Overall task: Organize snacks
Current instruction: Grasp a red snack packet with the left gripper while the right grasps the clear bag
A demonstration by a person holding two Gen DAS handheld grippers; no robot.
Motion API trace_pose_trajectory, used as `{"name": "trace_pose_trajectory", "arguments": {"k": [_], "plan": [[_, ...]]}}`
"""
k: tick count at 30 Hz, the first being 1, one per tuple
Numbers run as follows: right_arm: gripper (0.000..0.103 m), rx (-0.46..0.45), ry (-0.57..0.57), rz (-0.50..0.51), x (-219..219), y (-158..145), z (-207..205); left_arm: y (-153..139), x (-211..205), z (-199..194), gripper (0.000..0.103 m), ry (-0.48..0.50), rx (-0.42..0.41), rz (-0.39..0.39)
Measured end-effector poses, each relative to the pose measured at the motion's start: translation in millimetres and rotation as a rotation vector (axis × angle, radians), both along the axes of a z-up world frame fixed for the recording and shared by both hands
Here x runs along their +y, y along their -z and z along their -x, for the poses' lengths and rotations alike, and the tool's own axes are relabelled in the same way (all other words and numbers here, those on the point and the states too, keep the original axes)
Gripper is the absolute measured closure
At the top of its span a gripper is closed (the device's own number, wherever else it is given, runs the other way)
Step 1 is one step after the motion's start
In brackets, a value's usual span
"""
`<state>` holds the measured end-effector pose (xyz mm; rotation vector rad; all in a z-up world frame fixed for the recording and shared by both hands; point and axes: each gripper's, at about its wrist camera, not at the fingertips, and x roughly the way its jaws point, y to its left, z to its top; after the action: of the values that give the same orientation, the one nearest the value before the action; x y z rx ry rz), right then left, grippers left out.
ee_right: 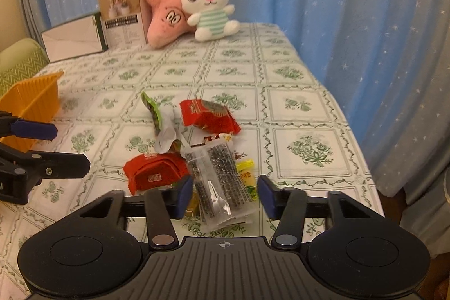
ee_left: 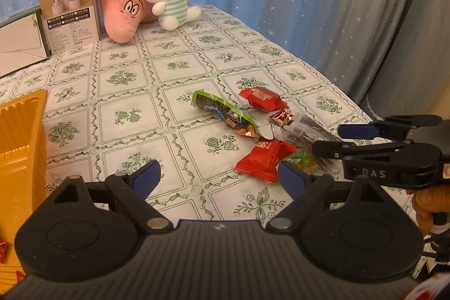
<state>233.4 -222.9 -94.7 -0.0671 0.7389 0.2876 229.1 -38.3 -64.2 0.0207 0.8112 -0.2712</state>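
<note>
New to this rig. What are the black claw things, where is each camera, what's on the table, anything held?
No robot arm here: a person carries a two-finger gripper in each hand, each with a fisheye camera looking along its fingers. One picture is from the left gripper, the other from the right gripper; each also catches the other at its edge. Both are open and hold nothing. On the tablecloth lies a pile of snacks: two red packets, a green-edged packet and a clear packet of dark pieces, lying between the right gripper's fingers. An orange bin sits to the left. At the back: plush toys and boxes.
</note>
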Motion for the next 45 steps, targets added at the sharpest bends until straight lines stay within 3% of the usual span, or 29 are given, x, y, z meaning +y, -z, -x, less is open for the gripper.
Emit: {"name": "trace_pose_trajectory", "arguments": {"k": [6, 9, 12, 20, 26, 36, 39, 45], "plan": [[0.056, 0.025, -0.026, 0.014, 4.6, 7.2, -12.0, 8.4, -2.3, -7.5, 0.014, 0.017, 0.006, -0.005], [0.064, 0.025, -0.027, 0.018, 6.3, 6.8, -13.1, 10.4, -3.5, -10.4, 0.014, 0.025, 0.009, 0.0], [0.065, 0.031, -0.021, 0.015, 7.4, 6.0, -9.9, 11.7, -6.1, -13.2, 0.016, 0.042, 0.011, 0.011], [0.066, 0.025, 0.079, -0.044, -3.9, -4.2, 13.8, 20.3, -22.0, -23.1, 0.03, 0.101, 0.016, 0.003], [0.066, 0.02, 0.176, -0.097, -17.7, -10.8, 27.2, 27.8, -37.7, -36.6, 0.047, 0.152, 0.018, -0.024], [0.066, 0.037, 0.221, -0.107, -25.6, -10.0, 26.5, 41.4, -58.0, -51.8, 0.071, 0.257, 0.076, -0.055], [0.066, 0.041, 0.221, -0.11, -25.3, -9.3, 26.1, 42.7, -54.7, -45.0, 0.077, 0.243, 0.071, -0.053], [0.066, 0.033, 0.215, -0.109, -20.4, -10.2, 27.5, 37.5, -36.5, -18.4, 0.079, 0.127, 0.075, -0.042]]}}
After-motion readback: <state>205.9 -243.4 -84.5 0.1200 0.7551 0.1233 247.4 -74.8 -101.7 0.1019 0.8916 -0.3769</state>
